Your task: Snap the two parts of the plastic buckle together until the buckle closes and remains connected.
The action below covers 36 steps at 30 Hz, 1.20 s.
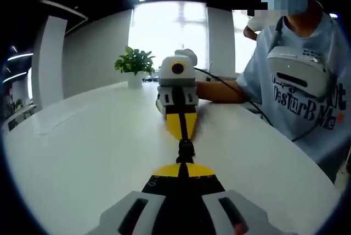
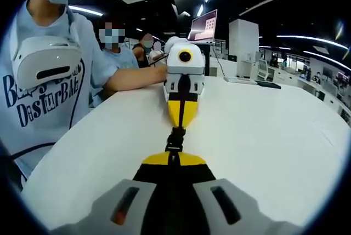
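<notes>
Here, left gripper (image 1: pixel 184 165) and right gripper (image 2: pixel 174 158) facing each other tip to tip above white table (image 1: pixel 82 153), each pair of yellow-and-black jaws pressing together on one end of black plastic buckle (image 1: pixel 185 150), which is hanging between them, its two halves appearing joined; person in light blue printed T-shirt (image 1: pixel 307 92) sitting at table edge; potted plant (image 1: pixel 134 65) standing near far rim
</notes>
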Each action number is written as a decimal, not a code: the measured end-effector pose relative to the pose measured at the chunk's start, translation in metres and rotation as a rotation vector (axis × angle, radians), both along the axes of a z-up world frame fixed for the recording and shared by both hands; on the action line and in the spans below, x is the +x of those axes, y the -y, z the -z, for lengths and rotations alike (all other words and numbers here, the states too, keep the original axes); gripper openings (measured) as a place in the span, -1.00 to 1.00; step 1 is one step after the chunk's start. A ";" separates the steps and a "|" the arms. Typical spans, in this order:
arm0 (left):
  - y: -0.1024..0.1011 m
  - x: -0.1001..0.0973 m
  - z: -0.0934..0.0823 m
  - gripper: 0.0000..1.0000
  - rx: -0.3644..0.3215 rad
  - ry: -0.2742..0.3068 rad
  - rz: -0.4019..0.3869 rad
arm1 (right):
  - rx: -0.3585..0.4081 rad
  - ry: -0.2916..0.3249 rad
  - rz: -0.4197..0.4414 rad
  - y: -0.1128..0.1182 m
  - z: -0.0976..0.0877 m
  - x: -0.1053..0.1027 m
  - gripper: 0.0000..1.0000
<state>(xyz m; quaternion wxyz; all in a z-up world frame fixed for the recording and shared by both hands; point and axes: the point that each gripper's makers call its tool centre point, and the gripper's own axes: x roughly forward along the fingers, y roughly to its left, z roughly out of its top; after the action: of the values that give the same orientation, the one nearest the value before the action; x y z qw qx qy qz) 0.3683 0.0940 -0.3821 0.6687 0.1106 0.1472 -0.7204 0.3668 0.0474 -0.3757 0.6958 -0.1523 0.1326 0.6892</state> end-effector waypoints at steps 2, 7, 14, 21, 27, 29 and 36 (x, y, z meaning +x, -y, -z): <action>0.000 0.001 0.000 -1.00 0.001 -0.001 0.000 | -0.001 -0.002 0.001 0.000 0.000 0.000 -0.95; 0.000 0.000 -0.001 -1.00 0.007 -0.003 0.004 | -0.003 -0.006 0.004 -0.001 0.000 0.001 -0.95; 0.000 -0.003 -0.001 -1.00 0.016 0.001 0.013 | -0.006 -0.009 0.005 -0.001 0.000 0.000 -0.95; 0.001 -0.005 0.000 -1.00 0.020 0.003 0.019 | -0.009 -0.010 0.000 0.000 0.000 -0.001 -0.97; 0.002 -0.006 0.000 -1.00 0.024 0.006 0.021 | -0.011 -0.010 -0.003 0.000 0.000 -0.001 -0.97; 0.002 -0.007 0.000 -1.00 0.024 0.006 0.022 | -0.011 -0.010 -0.002 0.000 0.000 -0.002 -0.97; 0.003 -0.008 0.001 -1.00 0.028 0.009 0.022 | -0.013 -0.019 -0.024 -0.001 0.000 -0.007 -0.97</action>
<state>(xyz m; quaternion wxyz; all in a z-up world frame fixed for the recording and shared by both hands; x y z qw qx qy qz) 0.3602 0.0912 -0.3828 0.6596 0.1248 0.1533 -0.7251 0.3596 0.0485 -0.3757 0.6852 -0.1517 0.1416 0.6981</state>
